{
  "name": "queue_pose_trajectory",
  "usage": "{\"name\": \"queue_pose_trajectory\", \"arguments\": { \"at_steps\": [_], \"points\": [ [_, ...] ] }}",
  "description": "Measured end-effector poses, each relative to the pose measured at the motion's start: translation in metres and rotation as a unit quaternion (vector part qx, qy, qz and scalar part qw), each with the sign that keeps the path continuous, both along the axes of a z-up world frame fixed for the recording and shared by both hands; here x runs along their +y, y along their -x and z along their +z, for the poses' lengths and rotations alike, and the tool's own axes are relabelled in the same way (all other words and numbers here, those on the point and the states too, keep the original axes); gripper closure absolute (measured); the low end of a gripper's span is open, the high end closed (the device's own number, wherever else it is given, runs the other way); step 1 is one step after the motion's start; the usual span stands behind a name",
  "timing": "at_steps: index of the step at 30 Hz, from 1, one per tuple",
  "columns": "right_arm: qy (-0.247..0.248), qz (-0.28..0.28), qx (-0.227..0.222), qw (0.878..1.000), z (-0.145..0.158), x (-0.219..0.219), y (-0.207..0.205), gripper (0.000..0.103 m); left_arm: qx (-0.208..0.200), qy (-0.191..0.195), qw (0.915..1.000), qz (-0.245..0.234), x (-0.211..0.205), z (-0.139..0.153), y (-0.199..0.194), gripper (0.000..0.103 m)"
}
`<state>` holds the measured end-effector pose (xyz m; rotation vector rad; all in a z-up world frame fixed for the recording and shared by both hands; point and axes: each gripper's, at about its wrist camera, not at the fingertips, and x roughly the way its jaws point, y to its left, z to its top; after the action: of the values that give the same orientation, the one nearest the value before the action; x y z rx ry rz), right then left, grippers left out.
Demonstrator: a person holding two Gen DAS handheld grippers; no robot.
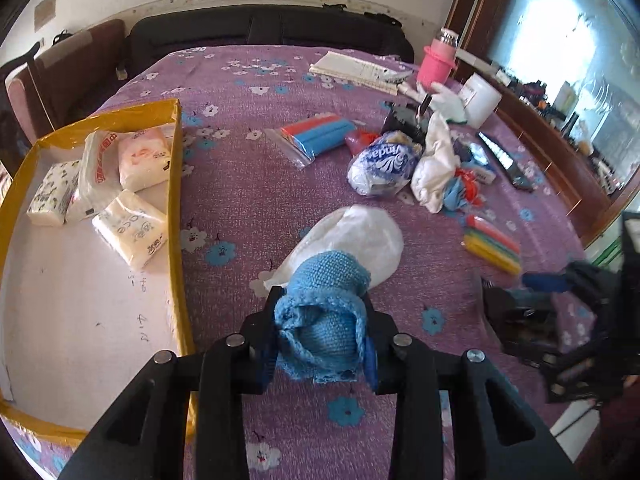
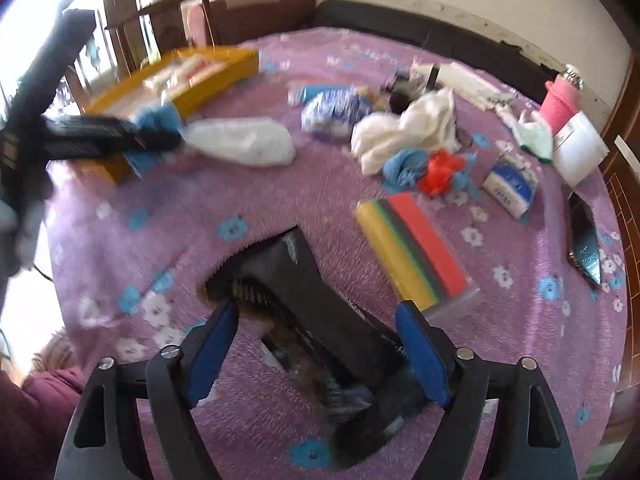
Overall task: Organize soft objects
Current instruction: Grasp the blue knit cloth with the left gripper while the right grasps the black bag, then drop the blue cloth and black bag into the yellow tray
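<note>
My left gripper (image 1: 322, 300) is shut on a blue knitted cloth (image 1: 324, 316), bunched between its pads just above the purple flowered tablecloth (image 1: 248, 184). A white plastic bag (image 1: 356, 236) lies right behind the cloth. To the left stands a yellow-edged box (image 1: 176, 184) holding several tissue packs (image 1: 132, 232). In the right wrist view my right gripper (image 2: 316, 308) is open around a dark fabric item (image 2: 304, 276) lying on the cloth. Its left pad (image 2: 216, 340) stands clear of the item. The left gripper (image 2: 120, 136) with the blue cloth shows at the upper left there, blurred.
A striped pack of coloured sponges (image 2: 416, 252) lies just right of my right gripper. Further back sit a blue-and-white wrapped pack (image 1: 380, 164), a white cloth (image 1: 436, 160), a blue and red rag heap (image 2: 432, 168), a pink bottle (image 1: 436, 60) and a white tub (image 1: 480, 100).
</note>
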<state>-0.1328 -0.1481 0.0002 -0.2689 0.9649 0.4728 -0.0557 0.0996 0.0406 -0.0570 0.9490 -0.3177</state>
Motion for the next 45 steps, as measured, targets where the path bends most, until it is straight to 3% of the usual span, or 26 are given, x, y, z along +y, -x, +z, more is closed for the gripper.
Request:
{"name": "queue_pose_trajectory", "arguments": {
  "at_steps": [3, 4, 11, 14, 16, 21, 26, 31, 35, 39, 45],
  "points": [
    [-0.017, -0.005, 0.007, 1.000, -0.003, 0.000, 0.000, 0.067, -0.008, 0.025, 0.9997, 0.001, 0.013, 0.012, 0.008, 0.070],
    [-0.019, -0.009, 0.004, 1.000, 0.000, 0.000, 0.000, 0.069, -0.011, 0.030, 0.9995, 0.004, 0.017, 0.014, 0.010, 0.070],
    [-0.087, -0.028, 0.005, 0.996, 0.022, -0.009, 0.003, 0.071, -0.022, 0.110, 0.9932, 0.031, 0.066, 0.034, 0.019, 0.070],
    [-0.128, -0.025, 0.020, 0.991, 0.031, -0.008, -0.001, 0.071, -0.018, 0.175, 0.9836, 0.042, 0.092, 0.033, 0.020, 0.068],
    [-0.143, -0.024, 0.025, 0.989, 0.035, -0.003, -0.006, 0.071, -0.016, 0.199, 0.9784, 0.054, 0.107, 0.031, 0.020, 0.068],
    [-0.148, -0.012, 0.026, 0.989, 0.038, 0.022, -0.012, 0.071, -0.018, 0.203, 0.9751, 0.088, 0.135, 0.024, 0.022, 0.068],
    [-0.164, 0.008, 0.038, 0.986, 0.047, 0.052, -0.022, 0.071, -0.019, 0.181, 0.9747, 0.130, 0.161, 0.021, 0.020, 0.068],
    [-0.205, 0.041, 0.059, 0.976, 0.065, 0.104, -0.049, 0.071, 0.004, 0.127, 0.9757, 0.178, 0.194, 0.020, -0.001, 0.067],
    [-0.217, 0.062, 0.078, 0.971, 0.069, 0.155, -0.073, 0.071, 0.023, 0.087, 0.9733, 0.211, 0.222, 0.014, -0.028, 0.053],
    [-0.212, 0.086, 0.105, 0.968, 0.064, 0.210, -0.093, 0.070, 0.017, 0.056, 0.9688, 0.241, 0.244, 0.012, -0.058, 0.030],
    [-0.167, 0.101, 0.137, 0.971, 0.039, 0.277, -0.126, 0.069, -0.007, 0.091, 0.9602, 0.264, 0.261, 0.013, -0.072, 0.027]
  ]
}}
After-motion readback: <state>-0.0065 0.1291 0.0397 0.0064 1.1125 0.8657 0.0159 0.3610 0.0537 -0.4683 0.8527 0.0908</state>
